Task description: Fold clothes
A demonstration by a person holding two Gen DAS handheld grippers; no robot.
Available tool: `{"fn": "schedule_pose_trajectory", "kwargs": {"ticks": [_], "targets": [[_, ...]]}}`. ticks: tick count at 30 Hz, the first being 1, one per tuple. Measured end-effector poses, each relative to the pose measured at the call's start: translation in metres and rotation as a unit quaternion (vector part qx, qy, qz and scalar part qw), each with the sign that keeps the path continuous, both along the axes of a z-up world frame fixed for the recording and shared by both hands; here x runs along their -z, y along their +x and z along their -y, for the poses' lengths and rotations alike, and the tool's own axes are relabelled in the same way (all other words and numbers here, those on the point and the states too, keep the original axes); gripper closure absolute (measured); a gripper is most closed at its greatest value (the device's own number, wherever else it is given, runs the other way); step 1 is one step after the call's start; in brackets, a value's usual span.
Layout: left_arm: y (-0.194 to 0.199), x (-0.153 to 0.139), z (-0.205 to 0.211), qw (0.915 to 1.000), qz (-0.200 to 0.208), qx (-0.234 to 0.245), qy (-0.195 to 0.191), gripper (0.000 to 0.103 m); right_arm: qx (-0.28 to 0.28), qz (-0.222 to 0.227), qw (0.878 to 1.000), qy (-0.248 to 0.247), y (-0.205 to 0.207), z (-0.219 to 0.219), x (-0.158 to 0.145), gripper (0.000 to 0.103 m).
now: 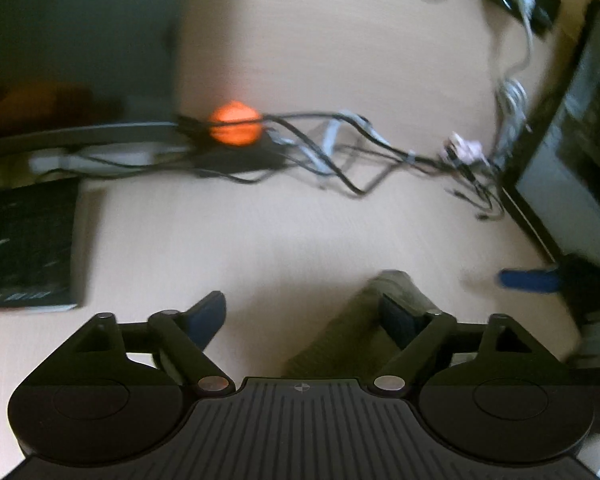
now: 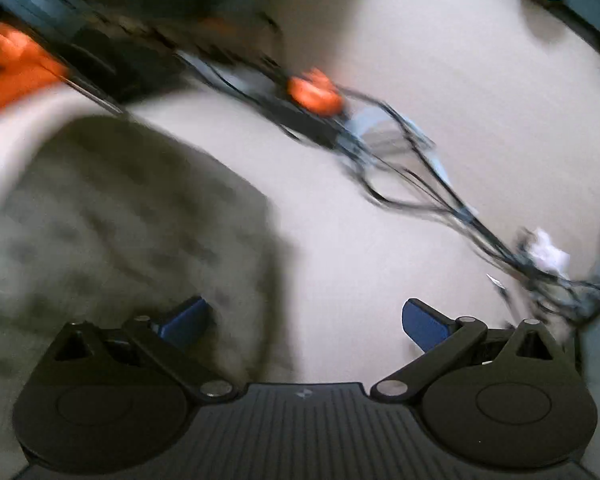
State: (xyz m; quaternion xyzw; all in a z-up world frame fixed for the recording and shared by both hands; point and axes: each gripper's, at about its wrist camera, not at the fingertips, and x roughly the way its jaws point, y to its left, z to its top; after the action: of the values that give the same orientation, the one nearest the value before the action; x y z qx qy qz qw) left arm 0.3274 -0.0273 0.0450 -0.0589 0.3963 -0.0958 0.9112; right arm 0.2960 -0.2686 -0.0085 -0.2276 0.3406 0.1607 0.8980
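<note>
On the smooth table [image 2: 380,208], soft olive cloth [image 2: 132,216] lies rumpled.

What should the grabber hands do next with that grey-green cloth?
Probably bring the right gripper left onto the edge of the grey-green cloth and close on it. Both grippers are open and hold nothing, and the cloth lies on the table just left of its fingers. The left gripper has only a bit of cloth near it.

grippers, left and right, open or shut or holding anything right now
left gripper: open, holding nothing; olive-grey cloth lies by its right finger.
right gripper: open, holding nothing.
</note>
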Motion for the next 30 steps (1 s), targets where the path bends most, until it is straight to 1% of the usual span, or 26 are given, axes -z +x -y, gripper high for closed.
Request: {"fn": "schedule_pose_trajectory", "kwargs": {"ticks": [2,4,6,8,10,11,13,15,18,19,20,22,23,24,26,27,29,30], "targets": [[-0.022,-0.002,-0.013,0.9995,-0.005,-0.029,-0.014,0.01,0.011,-0.013,1.0,0.027,0.001,0.01,-0.002,0.0],[-0.043,0.001,-0.024,0.998,-0.018,-0.054,-0.03,0.01,0.01,-0.019,0.999,0.031,-0.004,0.012,-0.002,0.0],[-0.057,0.016,-0.024,0.996,-0.045,-0.062,-0.045,0.01,0.016,-0.018,0.999,0.031,-0.008,0.014,0.001,0.0],[-0.068,0.03,-0.025,0.9931,-0.071,-0.068,-0.064,0.011,0.034,-0.015,0.999,0.035,-0.013,0.016,0.001,0.0],[-0.063,0.041,-0.021,0.9905,-0.088,-0.055,-0.09,0.021,0.049,-0.006,0.998,0.033,-0.018,0.017,0.001,0.0],[-0.056,0.041,-0.017,0.9912,-0.085,-0.043,-0.092,0.025,0.054,0.001,0.998,0.029,-0.02,0.017,0.001,0.0],[-0.038,0.036,-0.008,0.9941,-0.069,-0.01,-0.083,0.028,0.068,0.009,0.997,0.027,-0.029,0.023,0.0,0.0],[-0.011,0.028,0.004,0.9968,-0.046,0.027,-0.058,0.032,0.079,0.013,0.996,0.03,-0.03,0.028,-0.002,0.0],[0.031,0.018,0.021,0.997,-0.014,0.069,-0.032,0.035,0.076,0.022,0.996,0.047,-0.037,0.036,-0.014,0.0],[0.038,0.015,0.023,0.9965,-0.007,0.078,-0.027,0.036,0.077,0.027,0.995,0.056,-0.04,0.04,-0.019,0.0],[0.039,0.012,0.023,0.9962,-0.004,0.083,-0.025,0.034,0.083,0.034,0.994,0.068,-0.042,0.044,-0.025,0.0],[0.04,0.007,0.023,0.9954,0.002,0.093,-0.02,0.027,0.096,0.046,0.99,0.098,-0.043,0.051,-0.037,0.0],[0.036,0.006,0.022,0.995,0.002,0.098,-0.016,0.023,0.101,0.051,0.987,0.112,-0.042,0.053,-0.042,0.0],[0.024,0.009,0.02,0.9947,-0.001,0.103,-0.008,0.022,0.103,0.059,0.985,0.121,-0.037,0.052,-0.047,0.0],[0.0,0.02,0.016,0.9935,-0.02,0.112,0.01,0.024,0.106,0.073,0.982,0.135,-0.025,0.047,-0.054,0.0],[-0.013,0.027,0.015,0.9927,-0.03,0.115,0.02,0.026,0.104,0.077,0.983,0.13,-0.014,0.038,-0.054,0.0],[-0.039,0.04,0.017,0.9905,-0.044,0.124,0.037,0.026,0.099,0.062,0.985,0.125,0.01,0.022,-0.045,0.0],[-0.052,0.045,0.019,0.9892,-0.05,0.131,0.044,0.026,0.101,0.038,0.988,0.114,0.025,0.014,-0.035,0.0]]}}
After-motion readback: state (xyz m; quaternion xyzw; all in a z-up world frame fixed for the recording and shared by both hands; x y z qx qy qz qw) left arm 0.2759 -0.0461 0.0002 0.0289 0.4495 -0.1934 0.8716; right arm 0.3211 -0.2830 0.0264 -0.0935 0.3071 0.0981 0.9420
